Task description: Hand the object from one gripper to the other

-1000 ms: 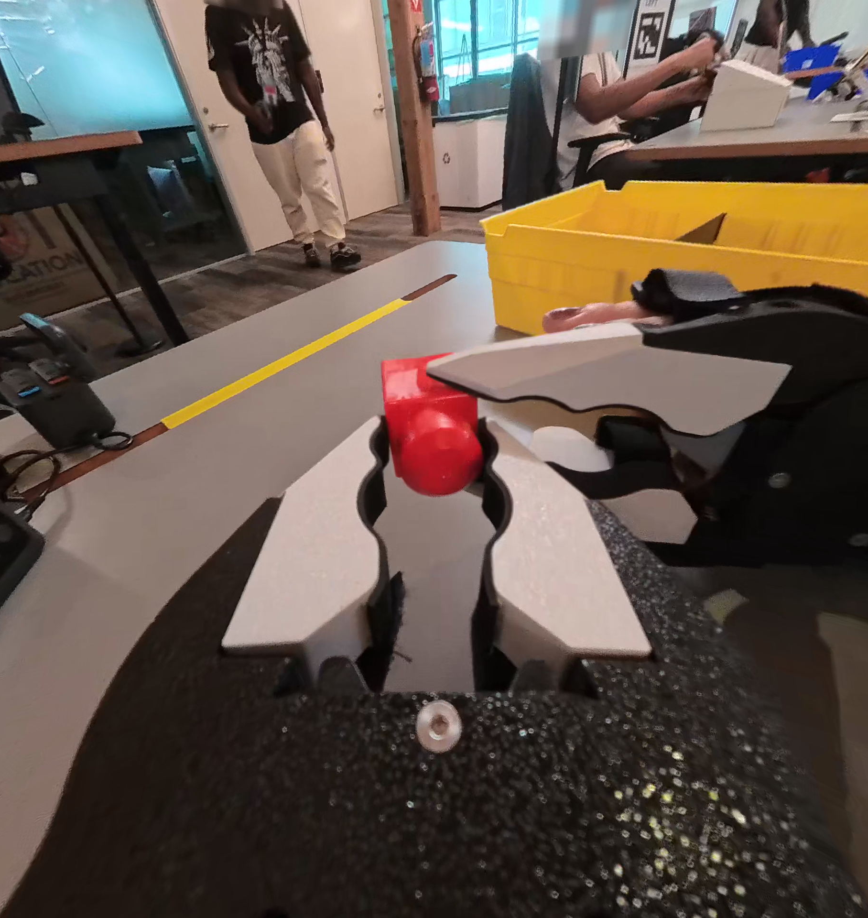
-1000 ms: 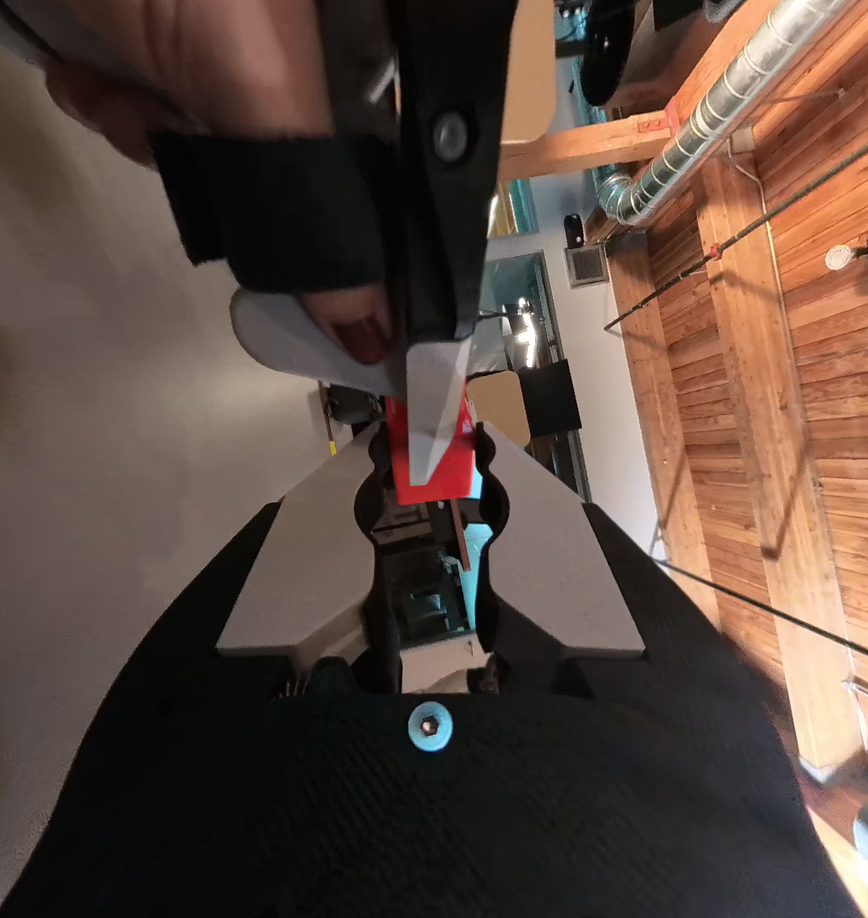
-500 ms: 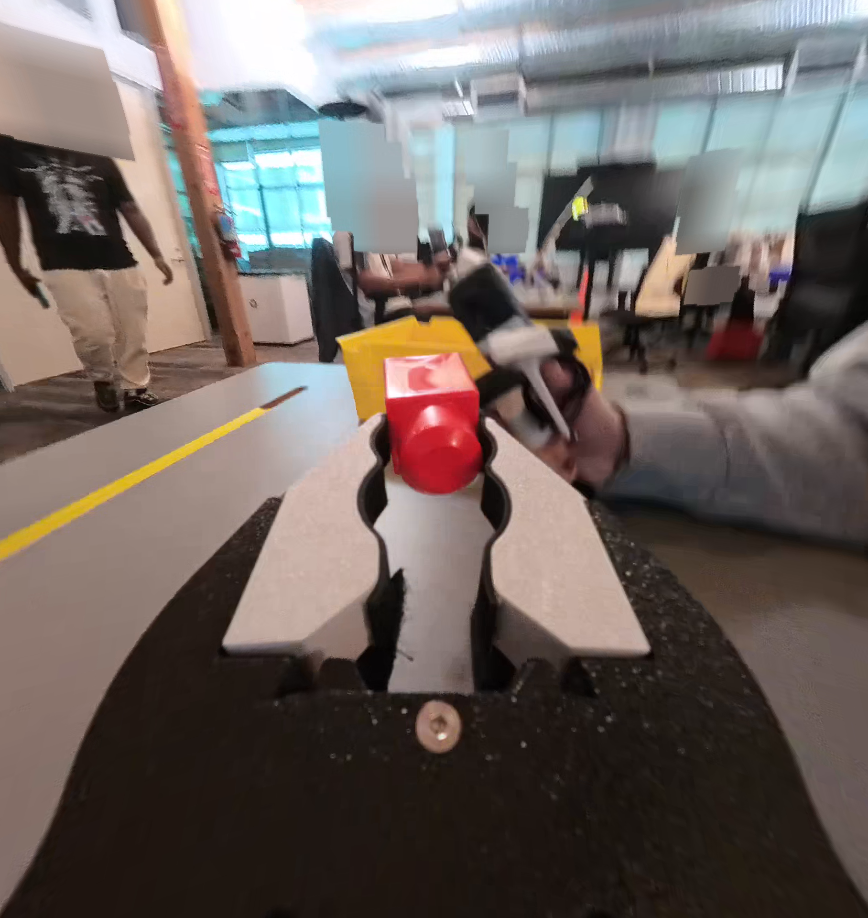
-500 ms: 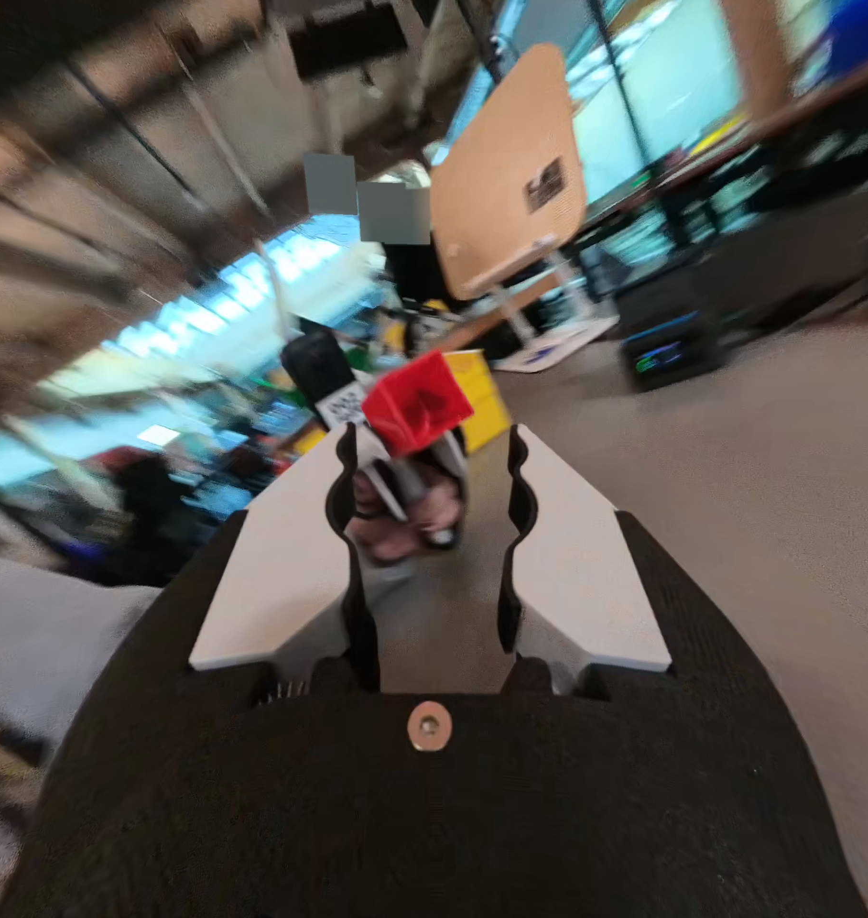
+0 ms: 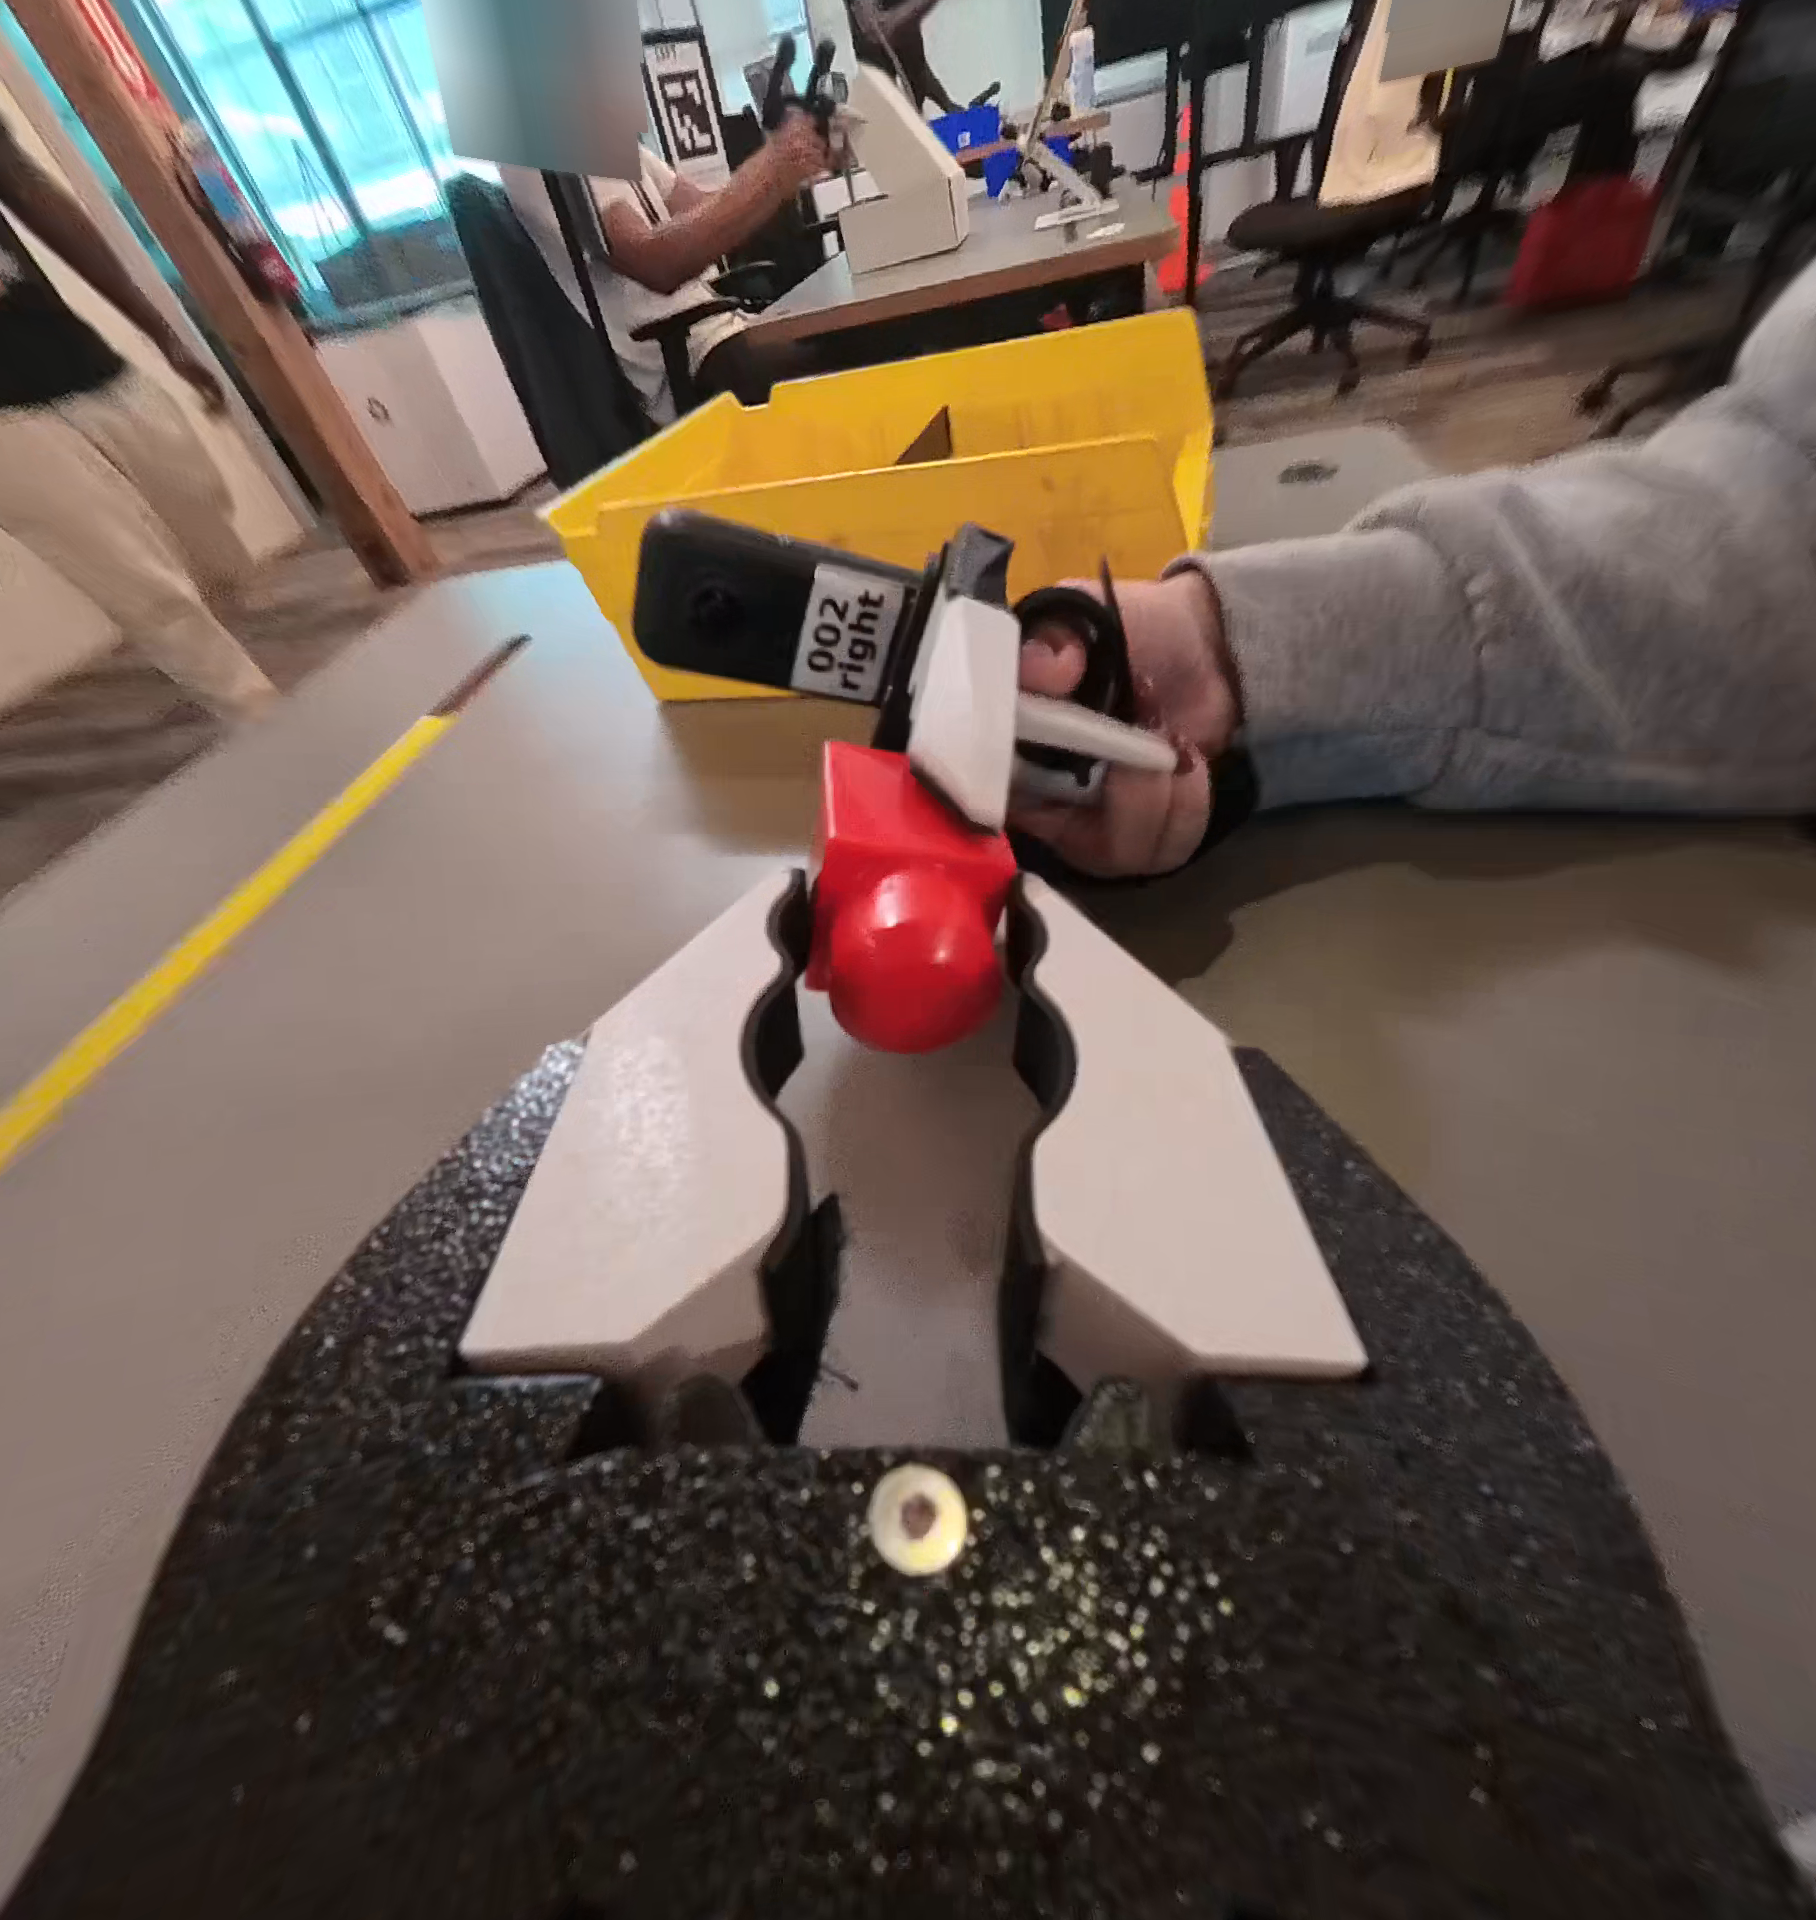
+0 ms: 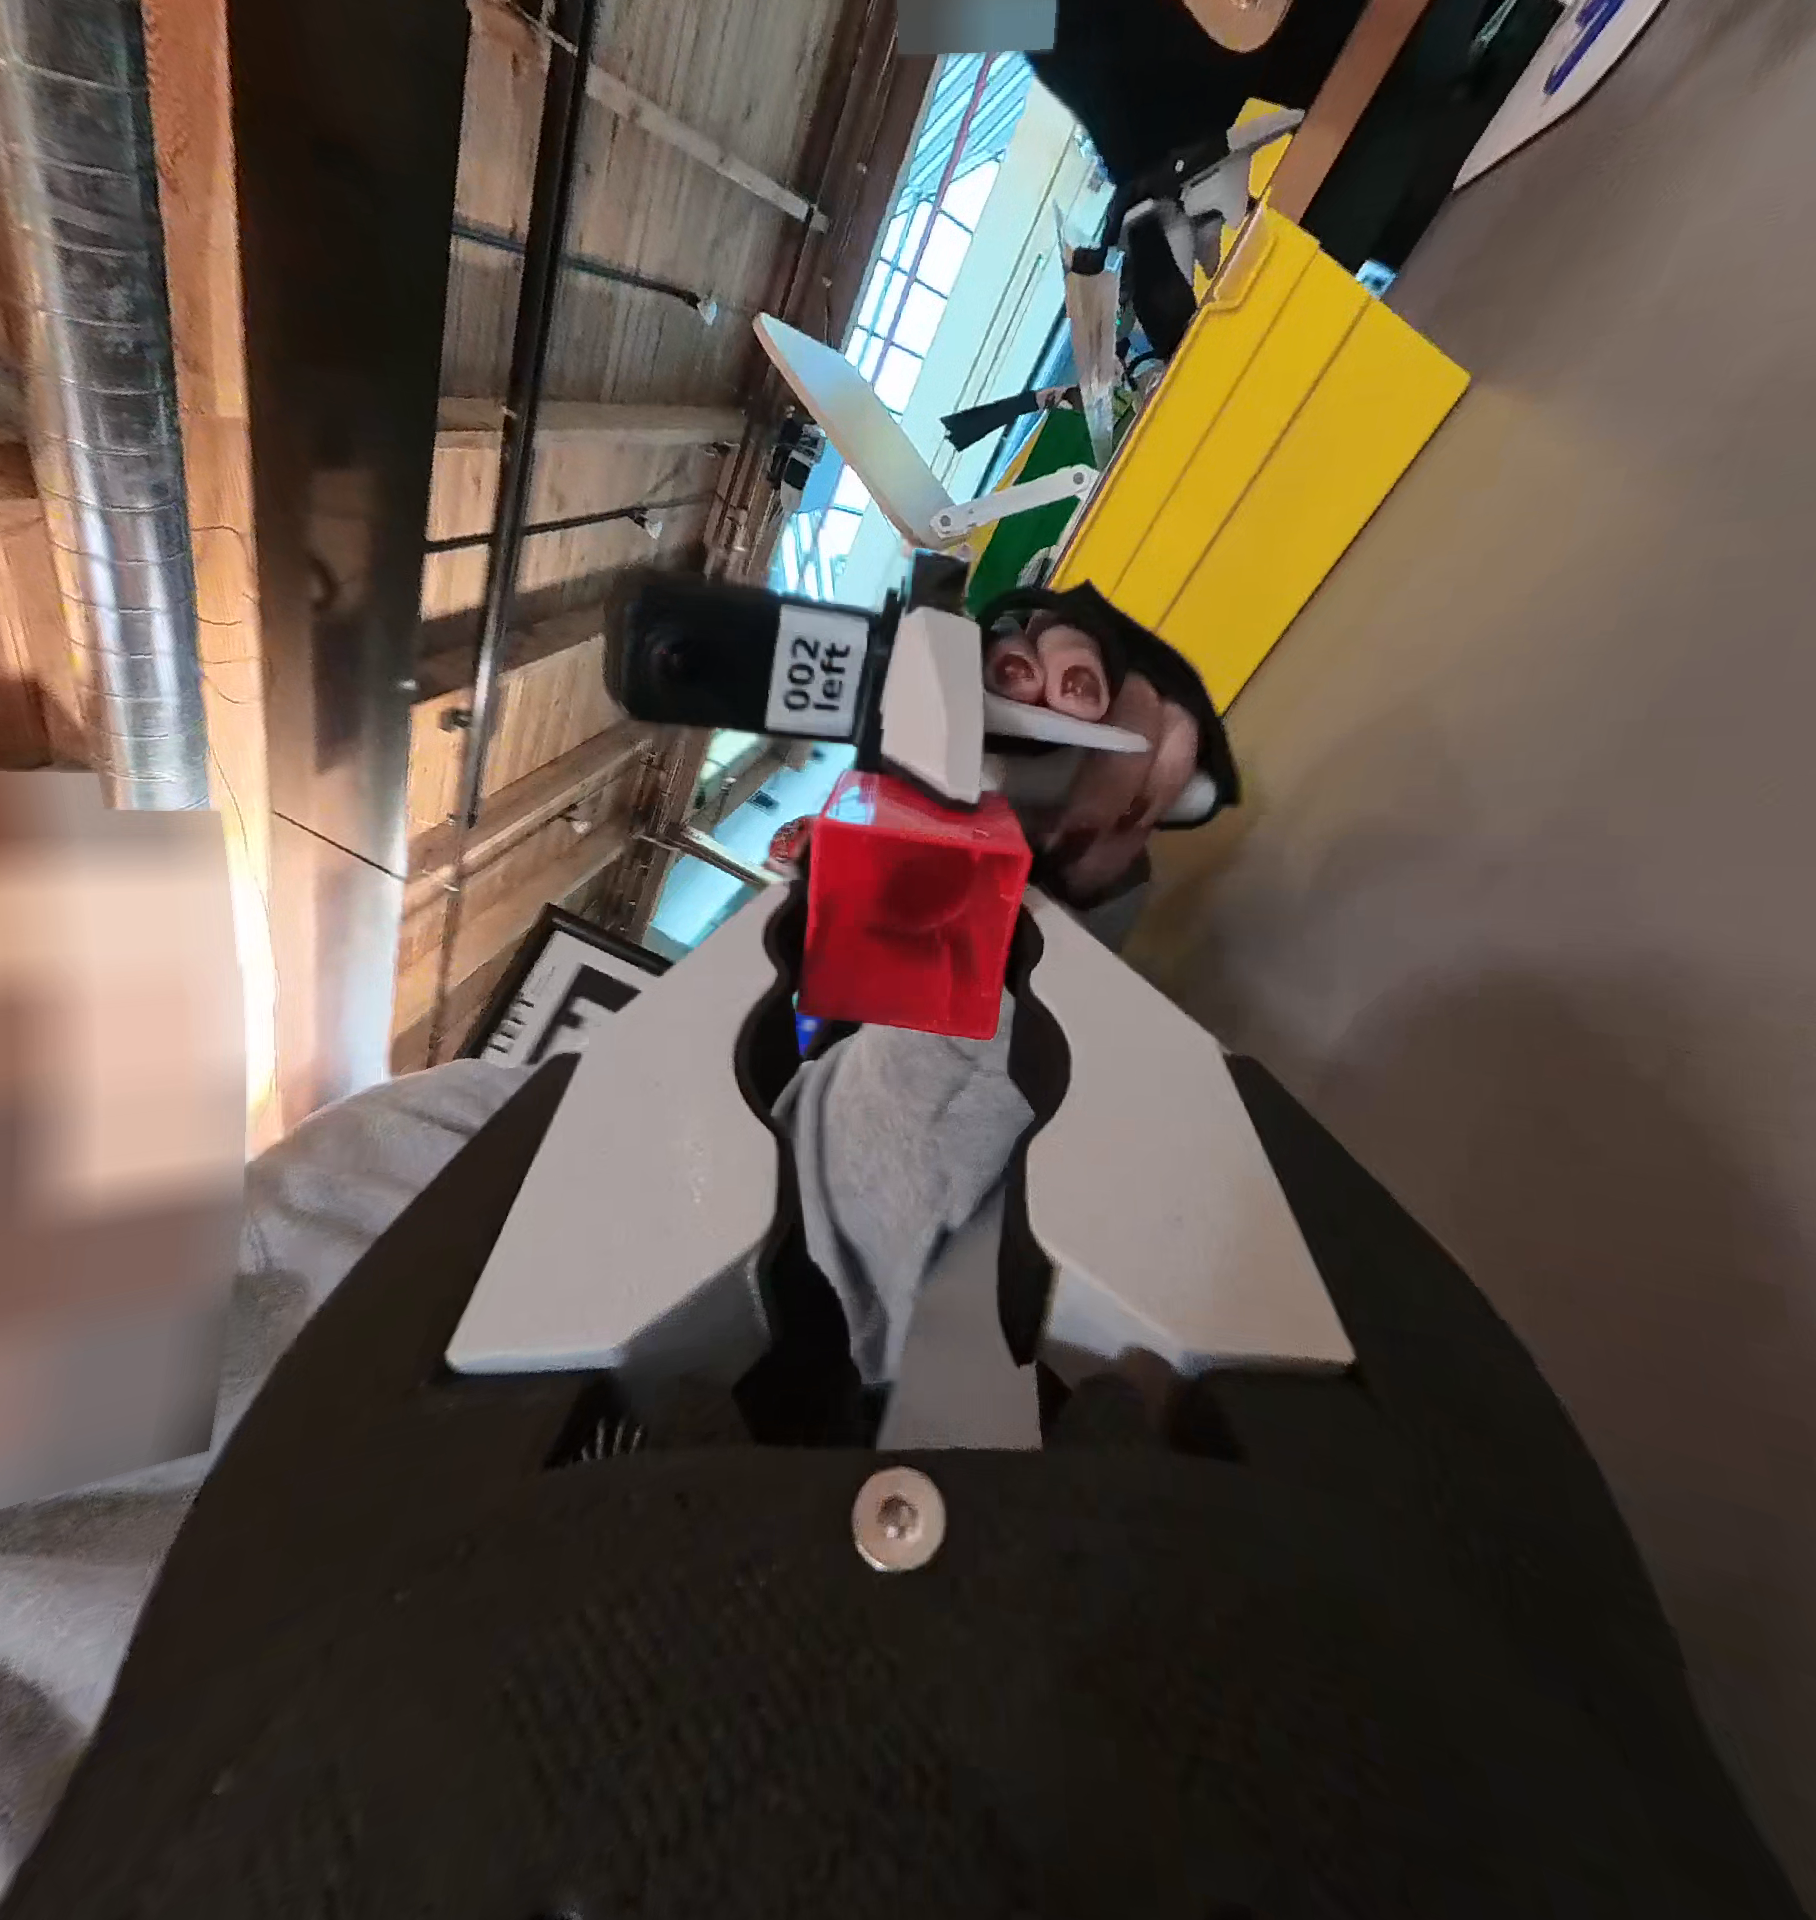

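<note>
Left gripper is seen narrowed onto the red object, the rounded end of which is pinched between the grey fingertips, well above the grey table. Right gripper is likewise closed in on the same red object: in its own view the square block end sits between both tips, touching them, so the piece is held from both ends at once. From the left wrist view, only one white finger of the right gripper is visible, laid against the far top of the block; the other is hidden behind it. The hand and grey sleeve holding that gripper are noted at right. A yellow bin stands on the table just beyond the grippers, and a yellow tape line runs along the table at left. People are recorded in the far background, one seated at a desk, one standing at far left.
</note>
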Demonstrator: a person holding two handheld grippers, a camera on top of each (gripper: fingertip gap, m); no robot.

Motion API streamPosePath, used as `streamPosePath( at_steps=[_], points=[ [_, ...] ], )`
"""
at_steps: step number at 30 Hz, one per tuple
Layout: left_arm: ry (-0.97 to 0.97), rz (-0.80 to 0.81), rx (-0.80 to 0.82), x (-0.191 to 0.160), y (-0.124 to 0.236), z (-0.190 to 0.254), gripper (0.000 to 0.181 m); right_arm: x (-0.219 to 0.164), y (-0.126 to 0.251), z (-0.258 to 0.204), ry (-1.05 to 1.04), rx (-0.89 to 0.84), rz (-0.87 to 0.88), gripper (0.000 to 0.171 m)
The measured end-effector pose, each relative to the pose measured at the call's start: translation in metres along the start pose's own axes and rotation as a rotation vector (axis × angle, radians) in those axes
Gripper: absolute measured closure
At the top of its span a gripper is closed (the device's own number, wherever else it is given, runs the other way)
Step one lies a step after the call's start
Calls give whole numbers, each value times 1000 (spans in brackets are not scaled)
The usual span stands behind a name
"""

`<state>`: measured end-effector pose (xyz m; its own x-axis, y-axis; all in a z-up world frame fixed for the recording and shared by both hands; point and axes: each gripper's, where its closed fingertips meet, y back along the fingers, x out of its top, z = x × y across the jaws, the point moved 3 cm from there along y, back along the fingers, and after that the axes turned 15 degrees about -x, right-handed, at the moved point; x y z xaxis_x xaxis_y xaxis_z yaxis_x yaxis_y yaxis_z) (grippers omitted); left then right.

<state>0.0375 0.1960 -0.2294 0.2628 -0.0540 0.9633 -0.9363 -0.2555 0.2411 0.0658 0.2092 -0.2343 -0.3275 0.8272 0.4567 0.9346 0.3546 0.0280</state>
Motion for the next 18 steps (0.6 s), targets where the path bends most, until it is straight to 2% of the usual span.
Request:
streamPosePath(
  at_steps=[1, 3, 6, 9, 14, 18],
  points=[
    [79, 33, -35, 1, 0, 0, 142, -1, 0, 2, 48, -32, 2, 137],
    [247, 145, -108, 4, 3, -2, 123, -2, 0, 4, 178, -95, 3, 137],
    [407, 288, -180, 6, 9, -7, 114, -7, 1, -3, 420, -119, 22, 136],
    [519, 389, -220, 6, 14, -12, 111, -5, 1, -4, 616, -194, 84, 136],
    [668, 523, -177, 0, 25, -30, 110, 11, 9, -8, 955, -345, 291, 136],
    [772, 606, -235, 0, 27, -32, 104, 9, 8, -8, 1241, -470, 342, 136]
  ],
)
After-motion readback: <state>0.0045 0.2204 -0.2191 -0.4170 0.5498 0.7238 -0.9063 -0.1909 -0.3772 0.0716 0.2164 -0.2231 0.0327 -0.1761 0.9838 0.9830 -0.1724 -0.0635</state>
